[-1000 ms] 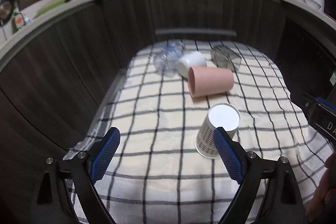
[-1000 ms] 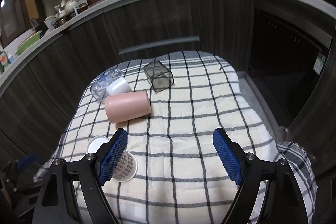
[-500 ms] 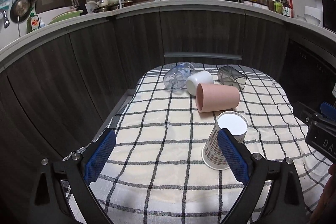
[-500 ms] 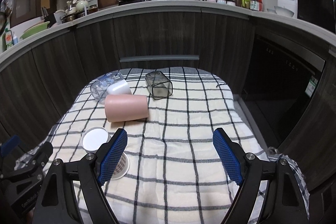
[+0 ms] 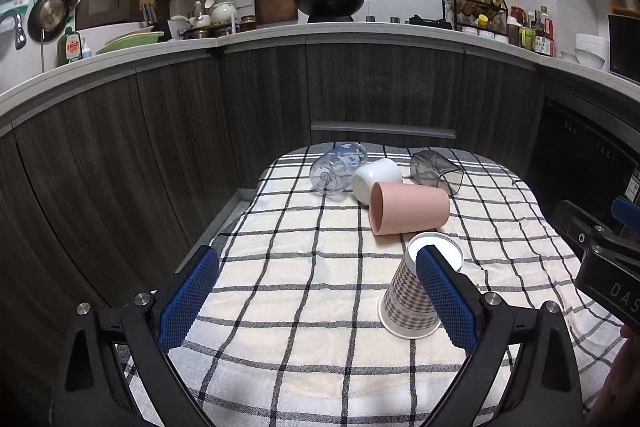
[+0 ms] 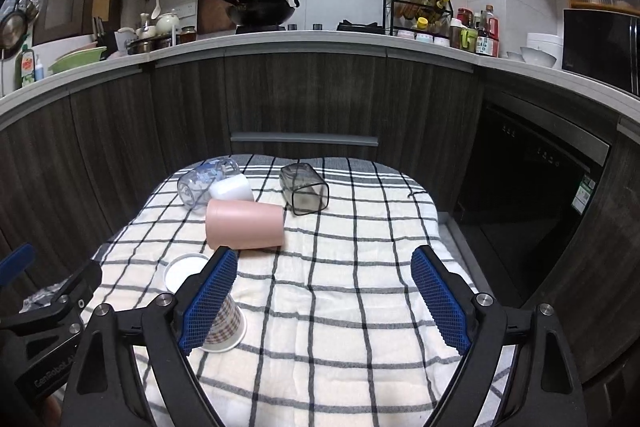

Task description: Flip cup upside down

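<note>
A plaid paper cup [image 5: 412, 301] stands upside down on the checked cloth, white base up; it also shows in the right wrist view [image 6: 224, 323], partly behind my gripper's left finger. A pink cup [image 5: 408, 209] [image 6: 245, 225] lies on its side behind it. A white cup [image 5: 376, 177] [image 6: 232, 189], a clear glass [image 5: 338, 169] [image 6: 202, 183] and a smoky square glass [image 5: 436, 171] [image 6: 304, 189] lie on their sides farther back. My left gripper [image 5: 318, 297] is open and empty, above the cloth, left of the paper cup. My right gripper [image 6: 324, 301] is open and empty.
The checked cloth [image 5: 280, 267] covers a small table ringed by dark wood cabinet fronts [image 5: 160, 147]. A dark dishwasher front [image 6: 532, 195] stands to the right. The kitchen counter [image 5: 360, 27] behind holds a wok, bottles and dishes.
Both grippers have risen and tilted up, bringing the counter and wall into view. The cups have not moved. Both grippers stay open.
</note>
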Demonstrator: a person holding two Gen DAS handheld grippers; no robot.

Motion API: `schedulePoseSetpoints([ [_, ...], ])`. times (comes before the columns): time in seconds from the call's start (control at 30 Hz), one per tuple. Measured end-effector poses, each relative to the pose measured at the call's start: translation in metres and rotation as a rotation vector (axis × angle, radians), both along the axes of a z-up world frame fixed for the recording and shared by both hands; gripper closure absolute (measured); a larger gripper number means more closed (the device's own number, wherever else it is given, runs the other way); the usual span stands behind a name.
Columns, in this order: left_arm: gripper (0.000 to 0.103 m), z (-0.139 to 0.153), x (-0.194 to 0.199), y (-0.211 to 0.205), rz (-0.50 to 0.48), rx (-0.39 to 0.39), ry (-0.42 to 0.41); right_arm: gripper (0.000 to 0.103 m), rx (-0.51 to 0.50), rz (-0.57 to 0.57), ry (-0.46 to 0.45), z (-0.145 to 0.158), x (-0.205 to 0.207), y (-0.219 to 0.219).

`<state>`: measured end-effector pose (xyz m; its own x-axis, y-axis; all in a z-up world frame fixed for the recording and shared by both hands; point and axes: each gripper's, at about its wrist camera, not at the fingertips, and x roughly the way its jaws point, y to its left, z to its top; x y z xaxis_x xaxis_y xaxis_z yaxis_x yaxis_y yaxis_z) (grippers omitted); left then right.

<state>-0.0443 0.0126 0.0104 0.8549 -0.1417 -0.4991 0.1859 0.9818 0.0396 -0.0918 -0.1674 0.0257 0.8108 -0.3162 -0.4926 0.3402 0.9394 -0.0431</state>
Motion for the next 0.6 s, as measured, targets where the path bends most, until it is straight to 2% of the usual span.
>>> schedulePoseSetpoints([
  [0.6, 0.001, 0.0023, -0.0028, 0.0020, 0.011, -0.008, -0.005, 0.014, 0.005, -0.006, -0.013, 0.0022, -0.0051, -0.0007],
])
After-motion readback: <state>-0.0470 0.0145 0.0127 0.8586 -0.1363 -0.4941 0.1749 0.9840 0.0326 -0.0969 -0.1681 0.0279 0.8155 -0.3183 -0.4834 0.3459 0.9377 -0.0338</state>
